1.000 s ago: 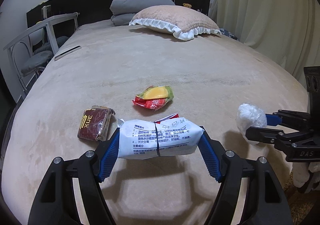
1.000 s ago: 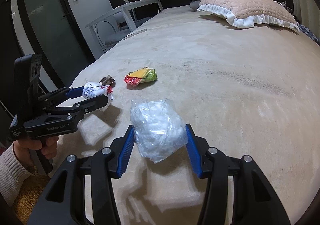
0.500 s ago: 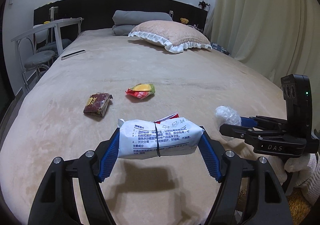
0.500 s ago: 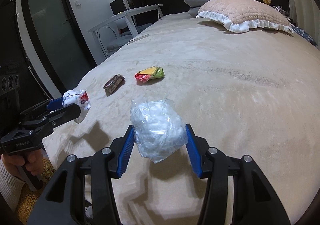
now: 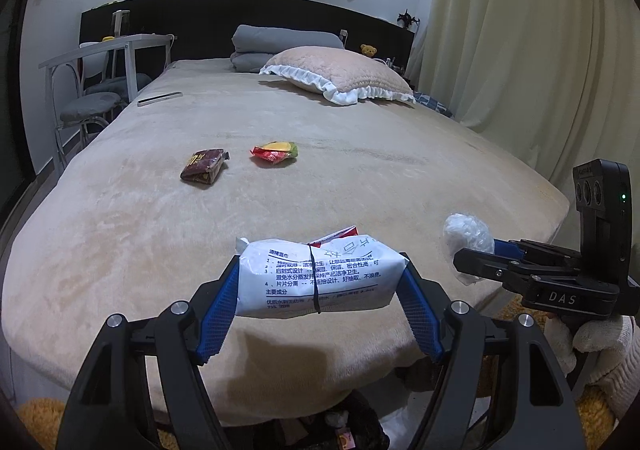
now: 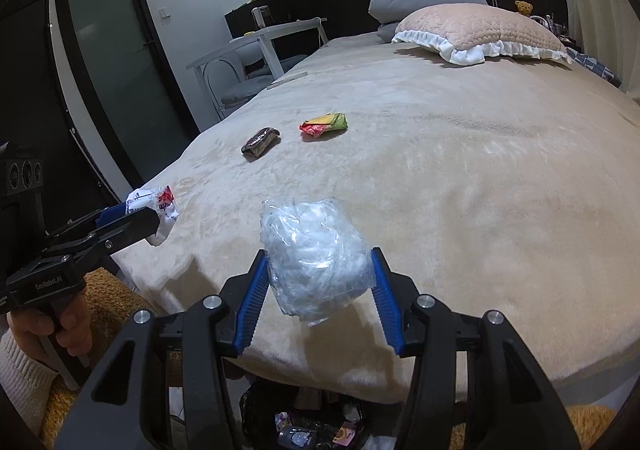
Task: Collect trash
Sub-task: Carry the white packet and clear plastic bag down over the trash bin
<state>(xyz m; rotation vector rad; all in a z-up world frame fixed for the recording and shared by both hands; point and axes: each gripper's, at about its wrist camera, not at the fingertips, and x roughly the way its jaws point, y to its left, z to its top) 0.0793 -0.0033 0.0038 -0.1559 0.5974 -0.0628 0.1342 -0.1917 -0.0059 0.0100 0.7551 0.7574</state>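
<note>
Both grippers now back at bed's [image 5: 120, 250] foot (left gripper [image 5: 320, 290] clamped on wipes packet [image 5: 316, 278], right gripper [image 6: 318, 286] on plastic wad [image 6: 316, 258]).

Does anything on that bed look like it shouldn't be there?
Yes. Two crumpled snack wrappers lie out on the bed cover: a brown wrapper and, just apart from it, a red, yellow and green wrapper. Loose litter on an otherwise tidy bed looks out of place. Nothing appears spilled or torn.
</note>
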